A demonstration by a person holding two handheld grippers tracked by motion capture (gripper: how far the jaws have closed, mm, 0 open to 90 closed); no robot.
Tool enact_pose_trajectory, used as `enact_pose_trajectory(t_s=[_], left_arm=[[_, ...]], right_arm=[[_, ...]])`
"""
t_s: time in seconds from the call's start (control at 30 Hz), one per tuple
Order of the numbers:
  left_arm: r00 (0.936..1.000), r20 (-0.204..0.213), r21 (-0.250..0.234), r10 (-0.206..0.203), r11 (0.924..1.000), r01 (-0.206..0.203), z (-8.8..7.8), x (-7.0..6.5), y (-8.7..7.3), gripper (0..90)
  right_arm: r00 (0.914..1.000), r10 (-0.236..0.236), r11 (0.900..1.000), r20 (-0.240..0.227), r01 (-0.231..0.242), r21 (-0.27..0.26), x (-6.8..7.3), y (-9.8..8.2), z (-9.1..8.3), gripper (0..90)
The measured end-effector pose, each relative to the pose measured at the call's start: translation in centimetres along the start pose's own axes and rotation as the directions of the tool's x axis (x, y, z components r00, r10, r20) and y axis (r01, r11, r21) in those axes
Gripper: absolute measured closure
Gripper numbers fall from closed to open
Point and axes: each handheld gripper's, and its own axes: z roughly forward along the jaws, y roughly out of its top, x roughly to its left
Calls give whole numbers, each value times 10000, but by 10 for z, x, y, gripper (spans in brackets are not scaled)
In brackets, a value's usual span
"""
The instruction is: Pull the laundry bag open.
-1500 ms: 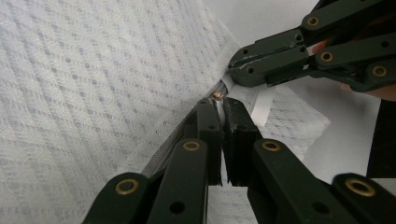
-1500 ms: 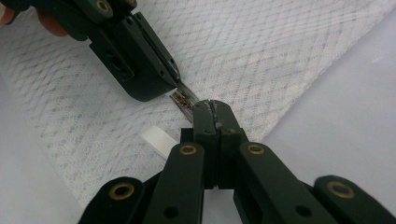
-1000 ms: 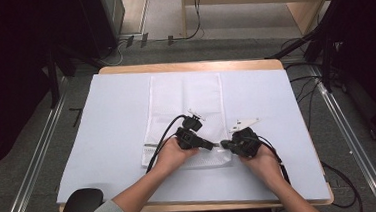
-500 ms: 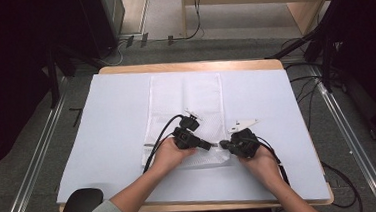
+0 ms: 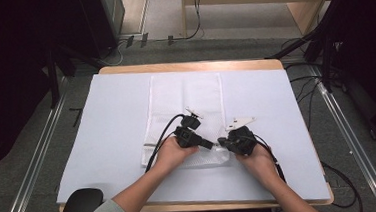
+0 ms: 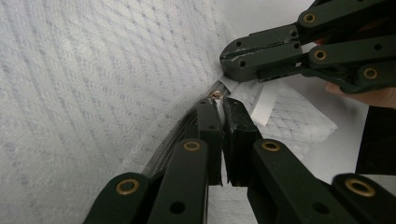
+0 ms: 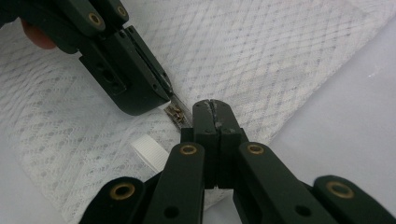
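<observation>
Item: white mesh laundry bag (image 5: 186, 106), a long flat rectangle with a diamond-pattern weave.
Position of bag: laid lengthwise down the middle of the pale blue table cover (image 5: 102, 132); its far end lies towards the table's far edge, its near end under the two grippers.
Zipper: runs along the bag's near end; the metal zipper slider (image 7: 173, 113) sits at the bag's near right corner, between the two sets of jaw tips.
Loop: a white ribbon tab (image 7: 149, 151) lies on the mesh just beside the slider.
Left gripper (image 5: 210, 144): at the bag's near end, left of the slider, tips pointing right; jaws clenched on the zipper pull at the slider, seen in the left gripper view (image 6: 219, 105).
Right gripper (image 5: 222, 141): at the bag's near right corner, tips pointing left and almost meeting the left gripper's; jaws pressed fully together on the edge of the mesh just beside the slider, seen in the right gripper view (image 7: 212, 108).
Hands: left hand (image 5: 172, 154) and right hand (image 5: 257, 159) each wrapped around a gripper body, forearms entering over the table's near edge.
Cables: one black cable trails from each gripper across the bag's near end.
Support: wooden table (image 5: 188, 66), its rim showing beyond the bag's far end.
</observation>
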Motion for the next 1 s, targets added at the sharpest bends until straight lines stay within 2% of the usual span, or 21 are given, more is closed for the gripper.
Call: enact_pose_trajectory(t_s=[0.07,0.13,0.17,0.2,0.23,0.27,0.3,0.4,0.5,0.67,0.7,0.73,0.83,1.0], left_arm=[[10000,13,58,91,9999,-91,-1,1,0,885],[10000,16,130,-7,9999,7,-2,2,0,887],[9997,-198,151,116,9998,-113,-6,3,0,887],[9996,-273,249,54,9997,-47,-11,7,0,888],[9996,-263,143,-106,9998,110,-18,13,-1,887],[9996,-23,30,-295,9996,295,-24,17,-3,887],[9990,173,113,-421,9991,419,-28,20,-3,886],[9999,-36,172,-147,9997,148,-29,16,-5,884],[9997,131,230,-190,9996,187,-30,18,-6,884],[10000,50,297,-56,9995,54,-30,15,-8,884],[9998,-198,334,-22,9994,28,-31,16,-8,884],[9996,-267,323,-6,9995,14,-34,19,-9,884],[9998,-102,260,-191,9995,194,-44,26,-13,884],[9999,-128,181,50,9998,-48,-51,23,-17,884]], right_arm=[[9996,-278,9996,98,278,-36,2,-1,0,900],[9988,-461,9989,172,462,-100,3,-2,0,900],[9987,-463,9989,223,465,-89,4,-2,0,900],[9987,-450,9989,221,453,-123,4,-2,0,900],[9989,-421,9990,222,424,-114,4,-2,0,900],[9986,-474,9988,245,476,-109,4,-2,0,900],[9987,-449,9989,223,452,-116,3,-2,0,900],[9987,-477,9988,151,479,-139,3,-2,0,900],[9983,-548,9984,201,551,-158,3,-3,0,900],[9987,-509,9980,52,511,-362,1,-5,0,900],[9987,-497,9981,70,500,-369,1,-6,0,900],[9983,-576,9976,120,580,-388,2,-6,0,900],[9977,-660,9971,138,664,-381,2,-6,0,900],[9969,-767,9963,174,773,-379,2,-5,0,900]])
